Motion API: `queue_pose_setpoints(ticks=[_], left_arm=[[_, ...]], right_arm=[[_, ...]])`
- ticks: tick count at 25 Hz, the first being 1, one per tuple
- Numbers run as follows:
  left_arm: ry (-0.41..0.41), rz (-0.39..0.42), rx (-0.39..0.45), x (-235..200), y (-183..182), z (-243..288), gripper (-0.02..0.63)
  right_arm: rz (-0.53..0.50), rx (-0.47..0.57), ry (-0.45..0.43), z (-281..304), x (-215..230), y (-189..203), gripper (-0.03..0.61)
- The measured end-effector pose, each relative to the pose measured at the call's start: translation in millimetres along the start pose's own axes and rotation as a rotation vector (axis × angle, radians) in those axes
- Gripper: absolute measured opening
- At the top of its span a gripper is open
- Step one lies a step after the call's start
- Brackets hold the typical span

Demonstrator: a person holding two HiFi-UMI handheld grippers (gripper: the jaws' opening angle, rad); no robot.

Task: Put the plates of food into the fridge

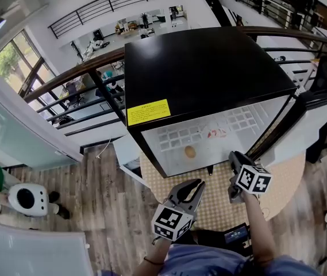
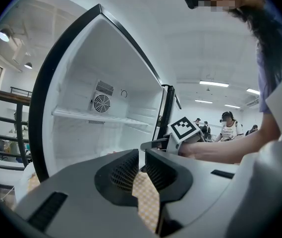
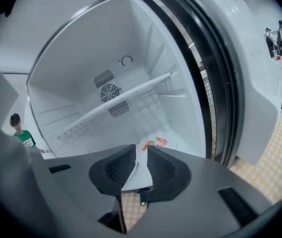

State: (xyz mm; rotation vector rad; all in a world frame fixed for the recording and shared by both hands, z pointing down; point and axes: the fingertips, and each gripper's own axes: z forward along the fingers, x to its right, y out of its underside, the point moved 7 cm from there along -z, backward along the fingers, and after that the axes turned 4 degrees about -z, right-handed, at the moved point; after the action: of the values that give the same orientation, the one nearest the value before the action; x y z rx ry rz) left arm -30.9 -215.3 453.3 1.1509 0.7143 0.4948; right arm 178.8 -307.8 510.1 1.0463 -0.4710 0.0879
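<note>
With red food (image 3: 155, 143) just beyond the right gripper (image 3: 141, 148) and brown food (image 1: 190, 152) ahead of the left gripper (image 2: 141, 153), both inside the fridge (image 1: 209, 68), keep both jaw pairs narrowly apart and empty, then probably push the door (image 3: 259, 98) beside the right gripper squarely shut.

Yellow label (image 1: 148, 112) on the black fridge (image 1: 203, 68) top edge, print too small to read, no other legible text

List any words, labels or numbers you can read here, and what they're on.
Yellow label on the black fridge: print too small to read.
Left hand-held gripper, right hand-held gripper: square marker patterns only, no words.
Nothing else legible.
</note>
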Motion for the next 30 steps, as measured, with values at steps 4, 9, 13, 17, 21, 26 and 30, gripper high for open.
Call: queue_pose_setpoints(ticks=[4,9,13,17,21,26,30], left_arm=[[0.047,0.016,-0.001,4.9,1.6,-4.2,0.038],[0.114,0.038,-0.009,9.4,1.6,-17.5,0.038],[0.17,0.051,-0.021,14.1,4.8,-31.8,0.038],[0.224,0.057,-0.035,20.7,13.7,-44.4,0.038],[0.273,0.05,-0.049,30.7,22.6,-52.2,0.038],[0.337,0.06,-0.066,55.2,29.6,-60.1,0.038],[0.36,0.075,-0.06,76.8,29.3,-62.1,0.038]], right_arm=[[0.048,0.062,0.008,-33.9,-14.2,3.8,0.071],[0.106,0.115,0.019,-73.7,-38.1,19.1,0.064],[0.134,0.15,0.037,-101.4,-58.6,36.2,0.058],[0.174,0.181,0.051,-127.3,-75.7,57.0,0.055],[0.187,0.203,0.08,-155.5,-88.6,73.9,0.049],[0.207,0.224,0.118,-192.6,-92.2,93.2,0.044],[0.216,0.224,0.101,-214.5,-91.4,103.3,0.043]])
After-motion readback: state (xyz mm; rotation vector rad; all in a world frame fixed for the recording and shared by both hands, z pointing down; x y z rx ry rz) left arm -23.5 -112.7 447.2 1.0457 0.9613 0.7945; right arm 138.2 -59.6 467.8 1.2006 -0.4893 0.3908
